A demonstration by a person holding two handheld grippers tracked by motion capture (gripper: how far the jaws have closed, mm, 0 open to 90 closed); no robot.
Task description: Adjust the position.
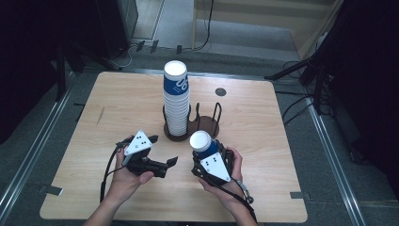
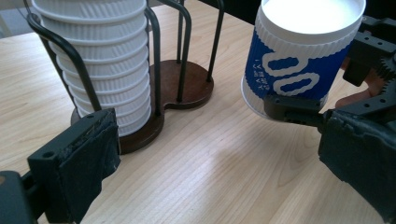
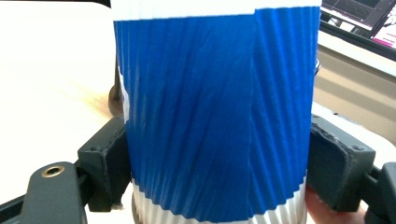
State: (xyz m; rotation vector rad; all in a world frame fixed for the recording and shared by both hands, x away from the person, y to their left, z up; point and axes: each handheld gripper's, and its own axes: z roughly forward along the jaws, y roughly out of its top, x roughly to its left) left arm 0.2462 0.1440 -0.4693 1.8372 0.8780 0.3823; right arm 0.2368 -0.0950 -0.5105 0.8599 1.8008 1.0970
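A blue ribbed paper cup [image 1: 203, 143] [image 2: 299, 60] [image 3: 215, 116] with white lettering is held just above the table, its flat white end up. My right gripper [image 1: 211, 157] [image 3: 217, 172] is shut on it, one jaw on each side of its lower wall. My left gripper [image 1: 162, 150] [image 2: 215, 168] stands open with nothing between its pads [image 2: 74, 163], to the left of the cup and pointing toward it. A tall stack of the same cups [image 1: 176, 101] [image 2: 107, 60] fills the left bay of a dark wire cup holder [image 1: 190, 129] [image 2: 187, 88]. The holder's right bay is empty.
The holder stands at the middle of the wooden table [image 1: 263, 141], just beyond both grippers. A round grey grommet [image 1: 220, 92] sits near the far edge. Dark stands and cables line the floor around the table.
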